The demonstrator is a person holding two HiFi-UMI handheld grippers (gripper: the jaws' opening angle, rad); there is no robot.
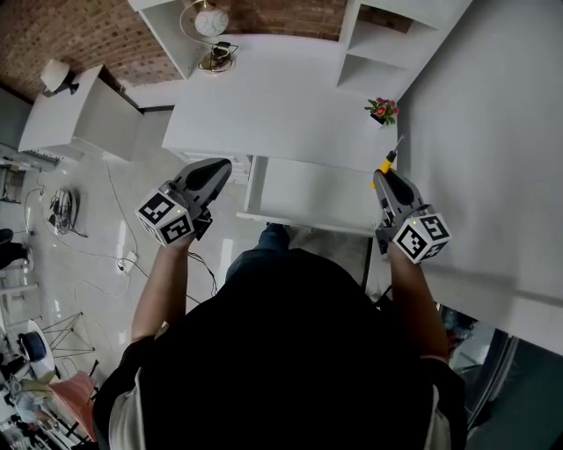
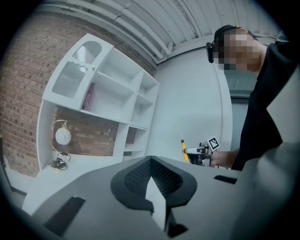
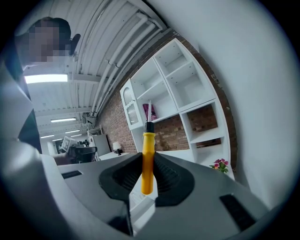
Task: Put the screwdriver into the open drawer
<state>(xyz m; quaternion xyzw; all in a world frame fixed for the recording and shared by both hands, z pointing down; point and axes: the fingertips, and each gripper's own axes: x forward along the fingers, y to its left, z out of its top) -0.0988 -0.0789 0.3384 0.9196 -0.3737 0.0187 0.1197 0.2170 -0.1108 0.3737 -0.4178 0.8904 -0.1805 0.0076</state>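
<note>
A screwdriver (image 1: 385,162) with a yellow handle and a thin metal shaft stands upright between the jaws of my right gripper (image 1: 387,176), which is shut on its handle. In the right gripper view the screwdriver (image 3: 147,159) points up, black collar at the top. The gripper hangs over the right end of the open white drawer (image 1: 308,192), which is pulled out of the white desk (image 1: 273,97) and looks empty. My left gripper (image 1: 220,169) is shut on nothing, held left of the drawer. From the left gripper view, the screwdriver (image 2: 183,149) shows far off to the right.
A small potted flower (image 1: 382,110) stands on the desk's right end, close behind the screwdriver. A round clock (image 1: 211,19) on a wire stand sits at the back. White shelves (image 2: 108,89) rise behind the desk. A white wall (image 1: 493,132) runs along the right.
</note>
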